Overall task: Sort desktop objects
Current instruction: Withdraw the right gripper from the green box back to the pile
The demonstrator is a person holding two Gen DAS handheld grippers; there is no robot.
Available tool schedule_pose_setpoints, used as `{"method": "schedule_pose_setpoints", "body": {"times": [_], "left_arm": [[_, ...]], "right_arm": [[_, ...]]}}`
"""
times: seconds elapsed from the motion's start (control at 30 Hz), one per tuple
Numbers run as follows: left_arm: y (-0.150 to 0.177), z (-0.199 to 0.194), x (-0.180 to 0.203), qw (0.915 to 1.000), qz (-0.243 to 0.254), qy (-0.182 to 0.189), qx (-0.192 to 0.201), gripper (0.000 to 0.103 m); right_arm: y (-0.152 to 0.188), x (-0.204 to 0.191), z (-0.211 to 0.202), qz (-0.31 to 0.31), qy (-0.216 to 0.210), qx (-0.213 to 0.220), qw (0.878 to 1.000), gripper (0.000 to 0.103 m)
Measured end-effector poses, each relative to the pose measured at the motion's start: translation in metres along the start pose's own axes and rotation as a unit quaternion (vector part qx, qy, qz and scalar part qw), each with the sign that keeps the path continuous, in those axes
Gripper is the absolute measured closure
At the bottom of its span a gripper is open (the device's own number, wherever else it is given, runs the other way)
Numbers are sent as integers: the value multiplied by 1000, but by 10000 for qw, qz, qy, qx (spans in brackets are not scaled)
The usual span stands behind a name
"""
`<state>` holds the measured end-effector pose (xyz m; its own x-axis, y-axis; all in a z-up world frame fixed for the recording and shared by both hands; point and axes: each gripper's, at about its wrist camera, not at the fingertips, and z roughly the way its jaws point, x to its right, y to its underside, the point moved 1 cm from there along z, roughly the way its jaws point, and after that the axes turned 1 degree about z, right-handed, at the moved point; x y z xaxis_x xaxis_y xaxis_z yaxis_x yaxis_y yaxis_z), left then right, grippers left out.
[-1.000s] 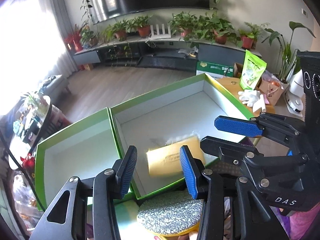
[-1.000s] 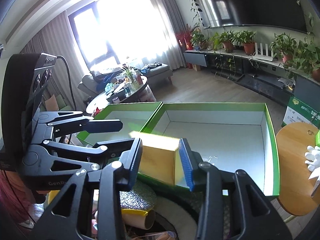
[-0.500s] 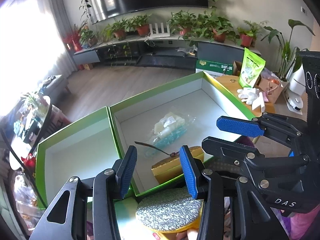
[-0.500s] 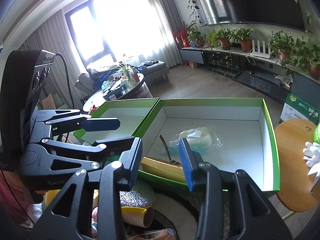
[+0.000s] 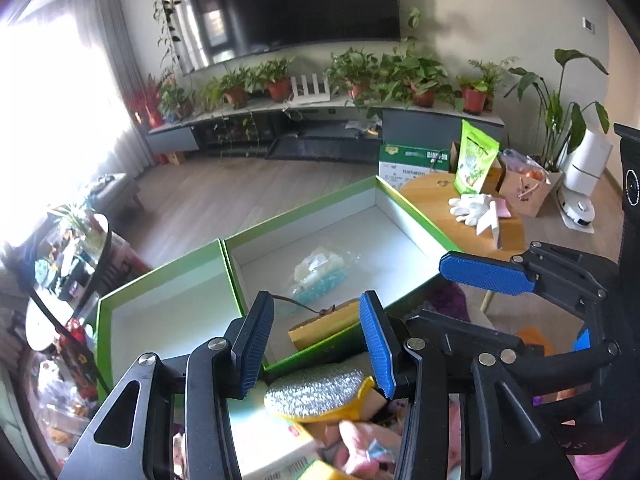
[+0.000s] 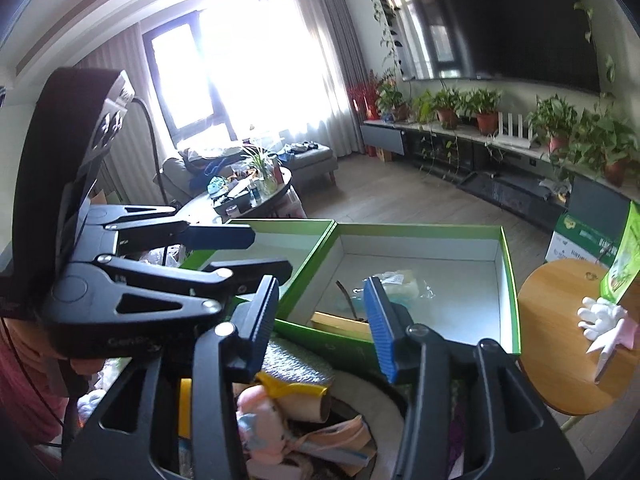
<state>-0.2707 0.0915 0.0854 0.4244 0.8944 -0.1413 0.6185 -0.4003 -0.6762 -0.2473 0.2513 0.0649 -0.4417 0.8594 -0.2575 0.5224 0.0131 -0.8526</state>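
Observation:
Two green open boxes stand side by side: the right box [image 5: 416, 220] [image 6: 508, 268] and the left box [image 5: 100, 320] [image 6: 280, 224]. The right box holds a gold paper bag [image 5: 324, 322] [image 6: 340, 324] with a brown handle and a clear plastic packet [image 5: 320, 272] [image 6: 400, 284]. My left gripper [image 5: 316, 344] is open and empty above a silver padded pouch [image 5: 316, 392] in a pile of objects. My right gripper [image 6: 324, 320] is open and empty over the same pile, just in front of the right box's near wall. It also shows in the left wrist view [image 5: 486, 274].
A round wooden side table [image 5: 460, 208] [image 6: 568, 320] to the right carries white gloves [image 5: 470, 208] and a green snack bag [image 5: 476, 160]. The near pile holds a pink soft toy [image 6: 260, 420], cardboard tube [image 6: 304, 400] and other items. A cluttered glass coffee table [image 6: 248, 192] stands left.
The gold bag left my right gripper and now lies in the right box beside the plastic packet. Both grippers have pulled back towards the pile and tilted down.

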Motion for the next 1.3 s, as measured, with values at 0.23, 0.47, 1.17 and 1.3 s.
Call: {"method": "schedule_pose_setpoints", "body": {"times": [0.23, 0.47, 1.17, 1.3], "left_arm": [[5, -42, 13, 9995, 162, -90, 269, 57], [17, -77, 23, 9982, 267, -170, 503, 57], [93, -121, 38, 9986, 116, 122, 501, 57], [107, -121, 42, 9988, 62, 210, 430, 57]], "right_arm": [[3, -18, -35, -22, 5, 217, 9998, 58], [7, -38, -66, -100, -2, 405, 9991, 58], [69, -89, -117, -270, 163, 269, 9991, 58], [81, -97, -121, -251, 213, 200, 9993, 58]]}}
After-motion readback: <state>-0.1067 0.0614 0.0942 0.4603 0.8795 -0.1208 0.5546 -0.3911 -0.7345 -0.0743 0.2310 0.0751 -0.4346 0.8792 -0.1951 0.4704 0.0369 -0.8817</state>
